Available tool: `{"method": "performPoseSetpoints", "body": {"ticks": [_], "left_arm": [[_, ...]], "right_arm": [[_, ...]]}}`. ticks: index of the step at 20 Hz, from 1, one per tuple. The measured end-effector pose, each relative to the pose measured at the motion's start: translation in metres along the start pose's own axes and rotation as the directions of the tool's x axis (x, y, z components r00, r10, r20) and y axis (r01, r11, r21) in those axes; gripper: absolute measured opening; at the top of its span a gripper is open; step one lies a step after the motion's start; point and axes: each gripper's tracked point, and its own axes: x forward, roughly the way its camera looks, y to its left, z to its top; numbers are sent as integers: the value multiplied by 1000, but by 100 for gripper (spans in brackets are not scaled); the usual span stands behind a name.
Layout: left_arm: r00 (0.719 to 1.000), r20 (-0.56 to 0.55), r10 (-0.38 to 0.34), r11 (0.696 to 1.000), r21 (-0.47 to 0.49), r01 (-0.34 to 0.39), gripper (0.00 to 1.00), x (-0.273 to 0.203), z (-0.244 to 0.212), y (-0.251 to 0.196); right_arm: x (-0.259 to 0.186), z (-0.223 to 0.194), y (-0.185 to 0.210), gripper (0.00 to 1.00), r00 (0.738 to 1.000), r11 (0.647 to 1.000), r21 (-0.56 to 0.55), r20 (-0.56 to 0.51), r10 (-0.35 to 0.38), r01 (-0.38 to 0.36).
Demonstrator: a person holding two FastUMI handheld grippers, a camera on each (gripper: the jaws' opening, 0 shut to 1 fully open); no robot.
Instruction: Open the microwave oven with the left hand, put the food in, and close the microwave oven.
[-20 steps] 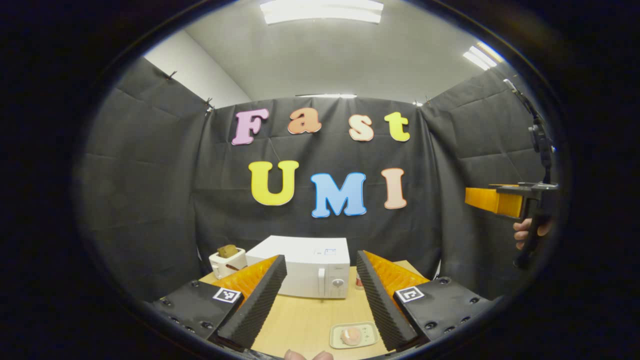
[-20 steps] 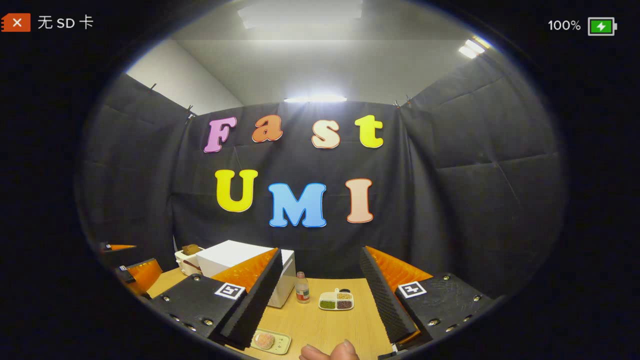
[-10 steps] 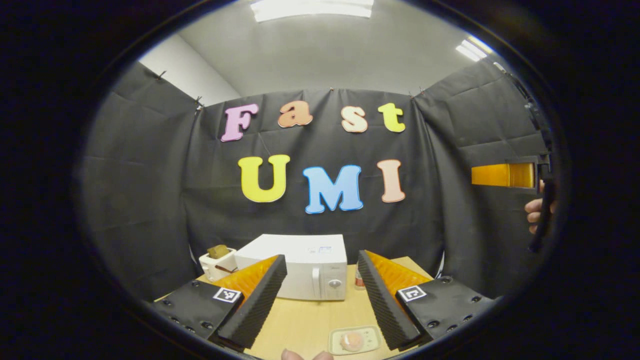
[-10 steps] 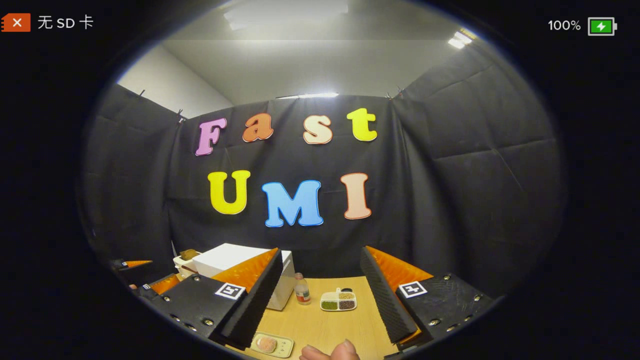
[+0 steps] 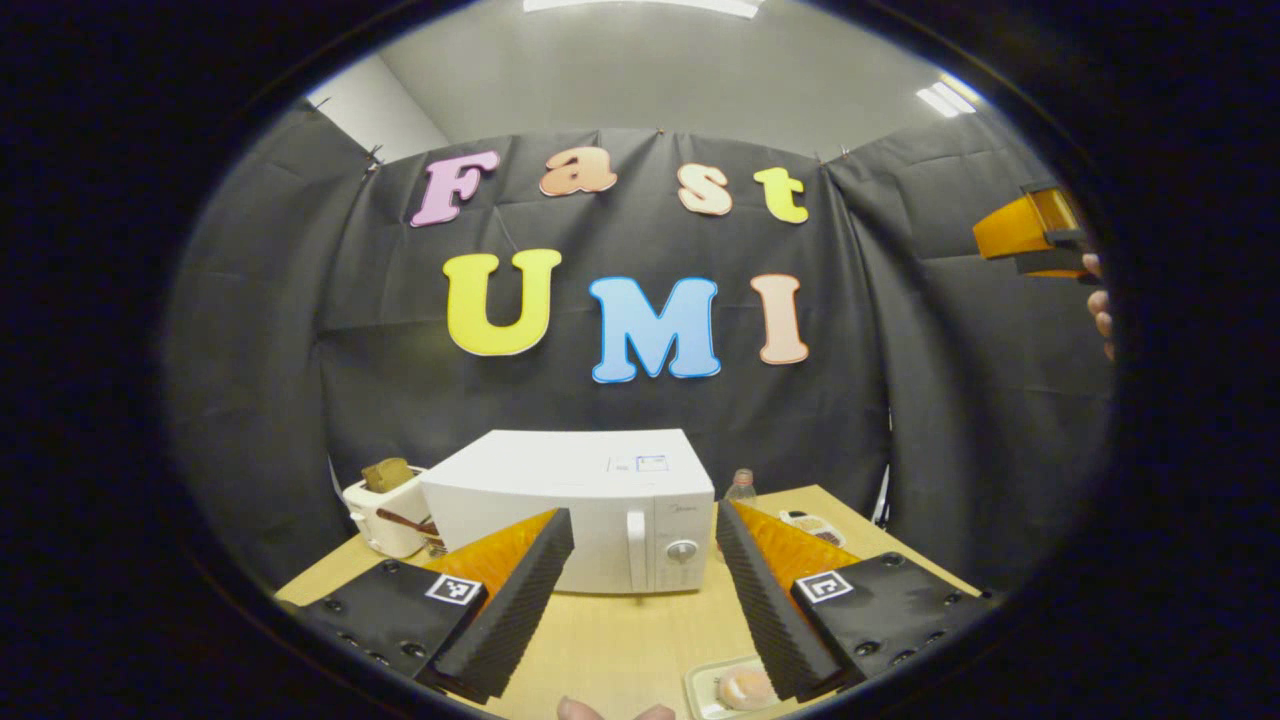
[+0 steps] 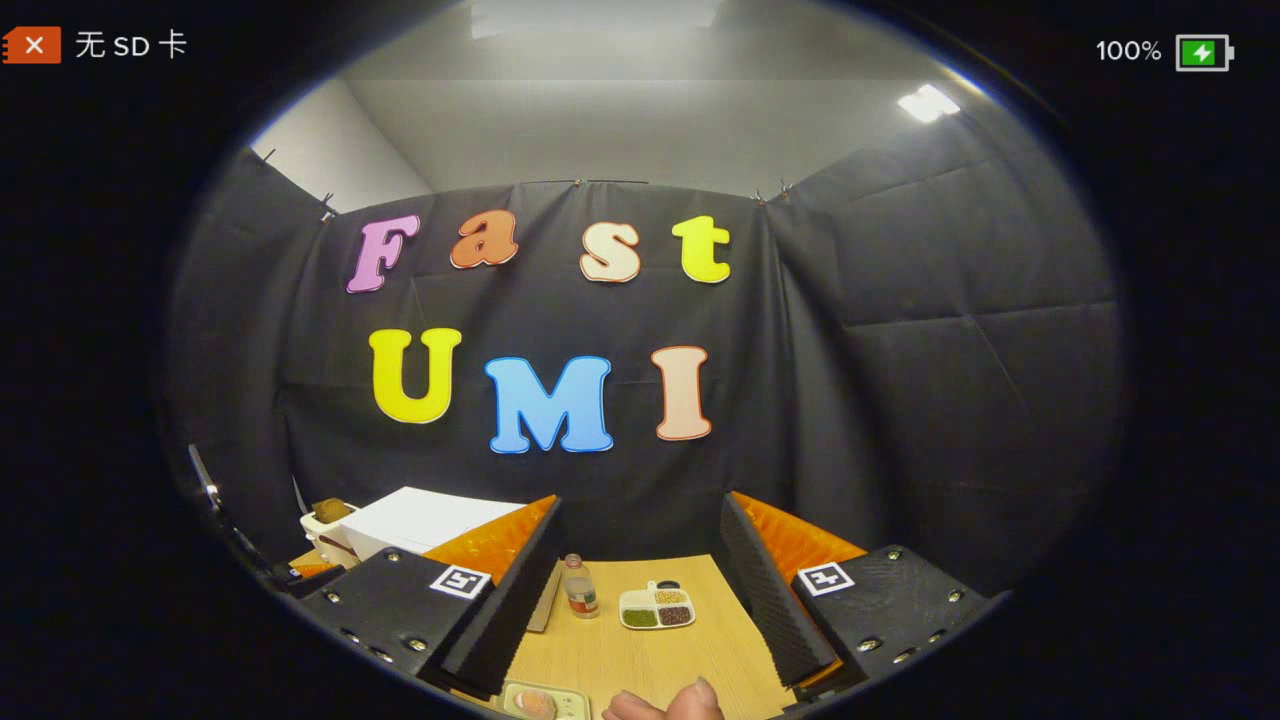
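Microwave oven [image 5: 570,505], white with its door closed, stands on the wooden tabletop [image 5: 610,640] toward the back, straight ahead of the left gripper [image 5: 640,600]; seen between that gripper's fingers, its handle and dial face forward. The left gripper's jaws are spread apart with nothing between them, and they are short of the oven, not touching it. In the right gripper view the oven [image 6: 420,520] sits off to the left, partly hidden behind the left finger of the right gripper [image 6: 640,600], whose jaws also stand wide apart and hold nothing. A white toaster [image 5: 385,515] with a slice of bread in it stands just beside the oven's left side. A small divided dish [image 6: 657,607] of beans and grains lies on the tabletop beyond the right gripper's fingers, with a little bottle [image 6: 578,586] near it to the left. The food [image 5: 745,687], a pale round piece on a small tray [image 5: 705,690], lies at the near edge of the tabletop, low beside the left gripper's right finger, well in front of the oven. A thumb tip [image 6: 690,700] shows at the bottom of the right gripper view
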Motion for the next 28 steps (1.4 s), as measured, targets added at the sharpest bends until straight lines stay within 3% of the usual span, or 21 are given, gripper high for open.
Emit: {"method": "performPoseSetpoints", "body": {"ticks": [5,11,17,18,21,23,26,28], "left_arm": [[996,-87,-37,999,6,38,97,62,-76,14],[988,-135,-71,996,-66,63,98,137,-138,10],[983,-160,-93,993,-91,79,96,199,-176,-3],[982,-163,-98,993,-88,84,89,206,-180,-4],[979,-178,-101,993,-74,89,90,226,-193,-10],[981,-187,-49,999,-21,45,72,235,-196,4],[978,-194,-73,995,-87,57,46,234,-196,-6],[977,-203,-60,996,-73,46,36,237,-203,-4]], "right_arm": [[7,-4,-4,95,995,993,-70,-26,-98,96],[24,-22,3,96,986,976,-173,-80,-148,133],[43,-26,2,96,978,964,-216,-101,-183,158],[45,-26,2,96,977,963,-217,-106,-187,161],[50,-26,1,96,976,960,-223,-100,-195,169],[50,-33,2,96,975,962,-217,-111,-195,167],[46,-39,0,96,972,963,-212,-132,-196,166],[44,-38,-1,96,972,962,-216,-128,-195,165]]}}
